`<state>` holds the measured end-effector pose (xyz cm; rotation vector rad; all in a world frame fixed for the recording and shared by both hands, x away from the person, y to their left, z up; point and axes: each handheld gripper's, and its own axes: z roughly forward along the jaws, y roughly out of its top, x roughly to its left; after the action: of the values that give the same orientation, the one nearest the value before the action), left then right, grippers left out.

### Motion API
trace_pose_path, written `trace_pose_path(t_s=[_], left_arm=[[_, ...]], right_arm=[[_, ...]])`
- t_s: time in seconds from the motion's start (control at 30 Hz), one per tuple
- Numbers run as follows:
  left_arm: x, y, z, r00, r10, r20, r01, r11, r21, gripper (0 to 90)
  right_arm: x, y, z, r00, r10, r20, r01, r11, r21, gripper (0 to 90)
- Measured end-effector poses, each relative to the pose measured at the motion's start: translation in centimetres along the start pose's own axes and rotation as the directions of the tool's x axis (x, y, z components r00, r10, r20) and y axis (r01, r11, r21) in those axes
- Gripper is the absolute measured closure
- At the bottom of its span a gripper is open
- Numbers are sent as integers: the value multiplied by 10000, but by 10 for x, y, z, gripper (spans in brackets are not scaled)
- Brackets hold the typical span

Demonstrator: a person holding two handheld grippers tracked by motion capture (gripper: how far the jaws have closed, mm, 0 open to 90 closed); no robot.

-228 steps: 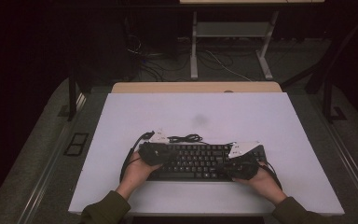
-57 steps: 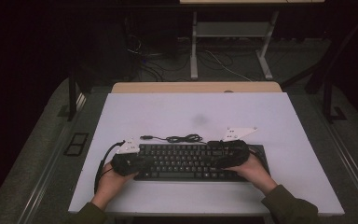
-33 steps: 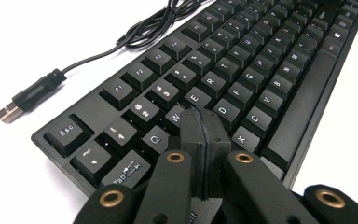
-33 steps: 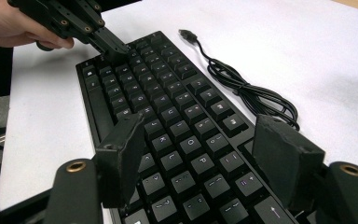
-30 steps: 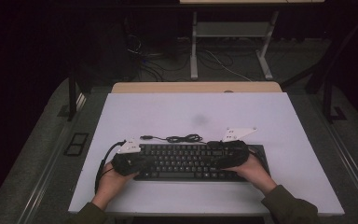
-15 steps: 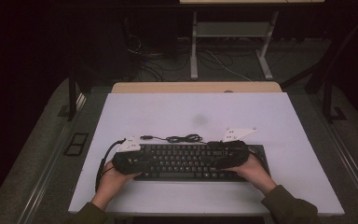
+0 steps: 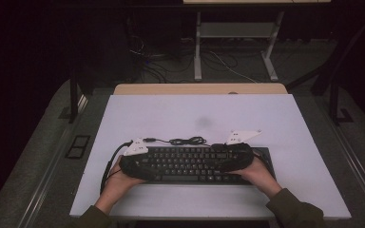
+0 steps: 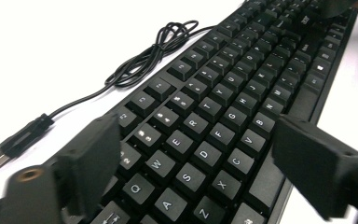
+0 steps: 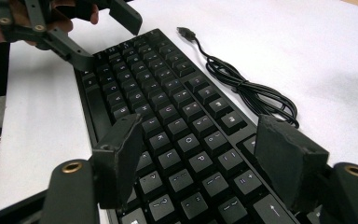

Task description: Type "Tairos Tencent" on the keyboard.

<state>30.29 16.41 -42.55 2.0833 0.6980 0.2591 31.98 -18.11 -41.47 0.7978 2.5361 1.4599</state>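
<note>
Keyboard (image 7: 197, 164) lies flat beneath both grippers; left gripper (image 8: 196, 172) jaws just spreading, nothing pinched; right gripper (image 9: 209, 161) spread over keys; we should lift clear without dragging keys

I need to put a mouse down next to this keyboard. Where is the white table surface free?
Free: the wide white table behind the coiled cable, the strip right of the keyboard, and the left margin. Crowded: both keyboard ends, where the left gripper and right gripper sit, and the band along its back edge, where the cable lies.
</note>
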Motion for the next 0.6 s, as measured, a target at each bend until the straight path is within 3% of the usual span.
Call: trace_pose_path(t_s=[0.23,0.6], left_arm=[[-3,1,3,10000,-57,-32,57,10000,-20,25],[-3,0,5,10000,-11,59,11,9999,109,22]], right_arm=[[0,0,4,9999,104,7,-104,9999,88,302],[-1,9,15,9996,215,-208,-211,9996,196,365]])
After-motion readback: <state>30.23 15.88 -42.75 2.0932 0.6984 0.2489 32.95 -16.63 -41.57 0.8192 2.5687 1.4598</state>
